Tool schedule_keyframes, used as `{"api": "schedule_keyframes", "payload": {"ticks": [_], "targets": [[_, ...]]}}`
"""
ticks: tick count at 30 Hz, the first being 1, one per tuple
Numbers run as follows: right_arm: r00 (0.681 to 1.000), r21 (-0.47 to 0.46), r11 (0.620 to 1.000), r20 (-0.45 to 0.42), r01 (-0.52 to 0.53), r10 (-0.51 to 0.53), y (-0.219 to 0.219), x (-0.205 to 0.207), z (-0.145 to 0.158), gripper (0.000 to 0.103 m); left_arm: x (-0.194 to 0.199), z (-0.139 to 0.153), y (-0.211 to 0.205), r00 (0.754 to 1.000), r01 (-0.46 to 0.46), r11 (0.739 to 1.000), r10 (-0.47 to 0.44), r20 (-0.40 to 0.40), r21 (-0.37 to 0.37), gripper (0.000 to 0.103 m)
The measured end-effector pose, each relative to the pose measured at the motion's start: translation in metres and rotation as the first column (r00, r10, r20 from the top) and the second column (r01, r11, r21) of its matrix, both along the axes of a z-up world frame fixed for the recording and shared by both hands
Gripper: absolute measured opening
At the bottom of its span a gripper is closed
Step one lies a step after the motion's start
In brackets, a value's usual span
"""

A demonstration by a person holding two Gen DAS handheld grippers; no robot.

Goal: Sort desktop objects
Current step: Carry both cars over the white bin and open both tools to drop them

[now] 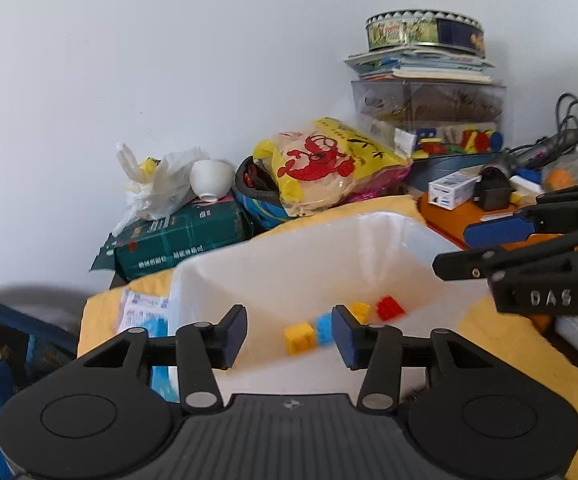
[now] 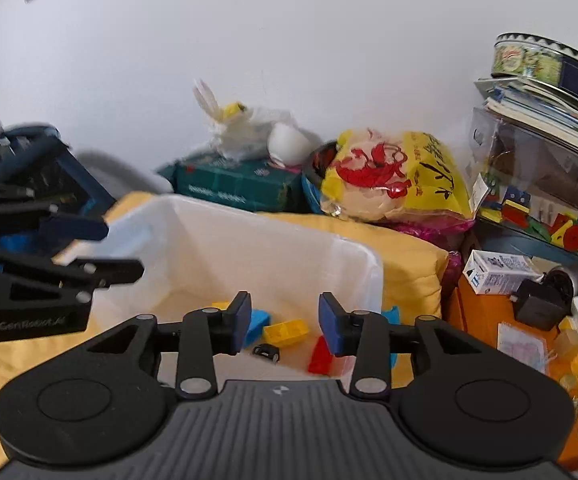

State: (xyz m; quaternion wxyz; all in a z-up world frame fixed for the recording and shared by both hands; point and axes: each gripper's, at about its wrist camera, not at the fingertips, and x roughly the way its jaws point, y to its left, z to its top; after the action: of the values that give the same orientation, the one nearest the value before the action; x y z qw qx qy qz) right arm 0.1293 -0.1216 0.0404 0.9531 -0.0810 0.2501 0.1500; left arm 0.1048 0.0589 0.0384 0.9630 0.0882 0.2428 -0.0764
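Both claws gape empty above white bin (image 1: 309,248); bricks (image 1: 299,338) inside.

A home is showing here: a round painted cookie tin (image 1: 425,30) is sitting on stacked picture books (image 1: 421,65), near a yellow lobster snack bag (image 1: 329,160).

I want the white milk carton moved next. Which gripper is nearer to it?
Right. The right gripper hangs over the bin, the milk carton just beyond its side; the left gripper is across the bin.
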Motion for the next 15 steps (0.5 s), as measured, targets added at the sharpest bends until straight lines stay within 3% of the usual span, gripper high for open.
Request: {"api": "schedule_keyframes", "payload": {"ticks": [2, 11, 15], "targets": [[1.000, 0.026, 1.000, 0.003, -0.014, 0.014, -0.004, -0.009, -0.001, 0.049, -0.019, -0.007, -0.001, 1.000, -0.018, 1.000, 0.018, -0.009, -0.009, 0.058], [0.990, 0.011, 0.998, -0.124, -0.059, 0.060, -0.004, -0.043, -0.035, 0.051, -0.061, -0.062, -0.022, 0.977, 0.029, 0.998, -0.040, -0.210, -0.056, 0.059], [0.983, 0.000, 0.998, -0.172, -0.065, 0.064, -0.002, -0.052, -0.049, 0.051, -0.071, -0.071, -0.027, 0.968, 0.048, 0.997, -0.061, -0.242, -0.062, 0.059]]}}
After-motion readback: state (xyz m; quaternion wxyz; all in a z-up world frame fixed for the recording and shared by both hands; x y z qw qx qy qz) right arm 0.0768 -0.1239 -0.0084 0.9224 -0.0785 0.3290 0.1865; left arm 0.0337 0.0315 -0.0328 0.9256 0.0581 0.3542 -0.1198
